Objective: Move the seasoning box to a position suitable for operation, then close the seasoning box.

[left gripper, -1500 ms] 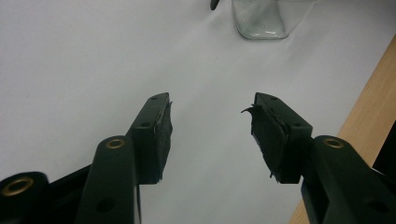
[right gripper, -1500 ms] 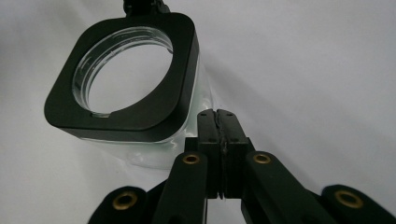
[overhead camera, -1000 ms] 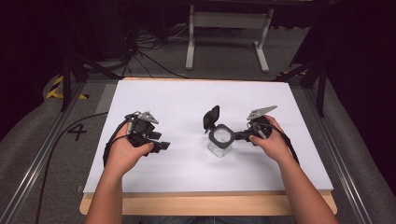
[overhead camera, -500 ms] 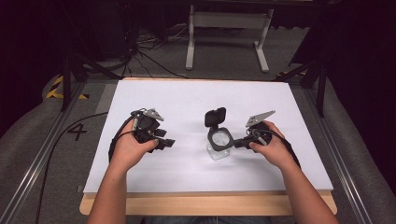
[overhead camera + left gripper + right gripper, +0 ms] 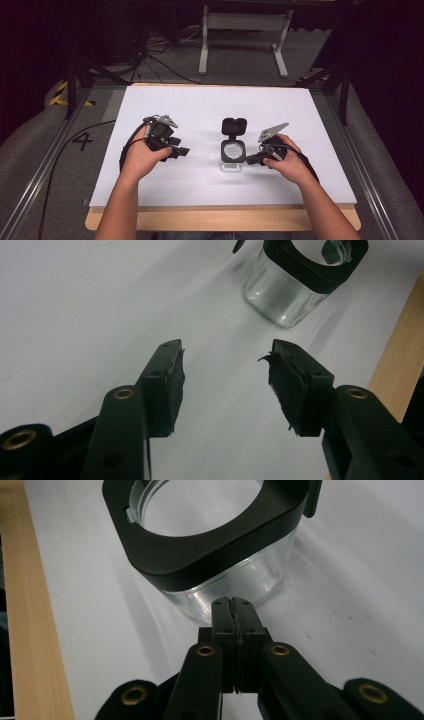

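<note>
A clear square glass jar with a black collar stands on the white table top, its black hinged lid flipped up behind it. My right gripper is just right of the jar, jaws shut with nothing between them. In the right gripper view the shut tips sit right at the jar, low on its glass wall; whether they touch it I cannot tell. My left gripper rests left of the jar, apart from it. In the left gripper view its jaws stand open and empty, the jar farther ahead.
The white sheet lies on a wooden board whose bare edge runs along the near side. A white metal stand and cables lie on the floor beyond the table. A black cable trails off left.
The jar's lid has swung from leaning left to upright behind the jar. My right gripper has shifted slightly toward the near side by the jar. The left hand stays put.
</note>
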`<state>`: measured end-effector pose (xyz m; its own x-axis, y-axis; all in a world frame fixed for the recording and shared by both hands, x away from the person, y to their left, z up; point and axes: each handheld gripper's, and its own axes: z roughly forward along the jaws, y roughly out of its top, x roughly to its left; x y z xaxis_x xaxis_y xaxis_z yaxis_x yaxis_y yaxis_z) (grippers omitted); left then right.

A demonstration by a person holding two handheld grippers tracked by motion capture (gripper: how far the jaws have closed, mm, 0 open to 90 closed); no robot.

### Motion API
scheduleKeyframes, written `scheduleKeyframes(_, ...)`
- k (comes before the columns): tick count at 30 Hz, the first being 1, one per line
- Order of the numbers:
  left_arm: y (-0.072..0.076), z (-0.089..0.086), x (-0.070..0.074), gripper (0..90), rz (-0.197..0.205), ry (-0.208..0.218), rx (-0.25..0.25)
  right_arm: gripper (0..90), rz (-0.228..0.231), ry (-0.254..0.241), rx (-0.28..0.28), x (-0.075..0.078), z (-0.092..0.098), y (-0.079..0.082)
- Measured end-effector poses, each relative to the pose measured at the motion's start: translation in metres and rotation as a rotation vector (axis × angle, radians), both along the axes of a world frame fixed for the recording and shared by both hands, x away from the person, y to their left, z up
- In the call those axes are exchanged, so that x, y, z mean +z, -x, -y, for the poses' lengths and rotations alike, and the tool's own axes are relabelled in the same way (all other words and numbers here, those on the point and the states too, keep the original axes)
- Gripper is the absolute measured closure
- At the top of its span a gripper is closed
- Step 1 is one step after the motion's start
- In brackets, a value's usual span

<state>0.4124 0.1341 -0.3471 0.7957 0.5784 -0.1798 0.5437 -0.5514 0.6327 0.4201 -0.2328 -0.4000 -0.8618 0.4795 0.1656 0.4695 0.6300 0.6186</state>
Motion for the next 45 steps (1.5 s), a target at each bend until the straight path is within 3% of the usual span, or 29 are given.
scheduleKeyframes(8, 0.004, 0.005, 0.004, 52.2, 0.016, 0.029, -0.021, 90.0, 0.044, -0.045, -0.081, 0.016, 0.021, -0.001)
scheduleKeyframes(15, 0.009, 0.015, 0.009, 57.6, 0.030, 0.075, -0.070, 90.0, 0.084, -0.103, -0.114, 0.034, 0.033, 0.003)
scheduleKeyframes(20, 0.012, 0.027, 0.008, 61.1, 0.012, 0.089, -0.109, 90.0, 0.097, -0.115, -0.121, 0.038, 0.034, 0.004)
scheduleKeyframes(25, 0.013, 0.043, 0.000, 75.0, 0.002, 0.094, -0.162, 90.0, 0.096, -0.152, -0.126, 0.046, 0.033, 0.002)
scheduleKeyframes(28, 0.012, 0.052, -0.008, 89.8, -0.015, 0.108, -0.205, 90.0, 0.109, -0.177, -0.115, 0.058, 0.026, -0.001)
scheduleKeyframes(30, 0.013, 0.060, -0.012, 90.0, -0.023, 0.100, -0.234, 90.0, 0.119, -0.183, -0.110, 0.064, 0.023, -0.004)
scheduleKeyframes(38, 0.016, 0.077, -0.020, 90.0, -0.027, 0.110, -0.272, 90.0, 0.135, -0.188, -0.112, 0.080, 0.014, -0.018)
scheduleKeyframes(45, 0.017, 0.093, -0.034, 90.0, -0.041, 0.120, -0.298, 90.0, 0.164, -0.157, -0.143, 0.099, 0.014, -0.036)
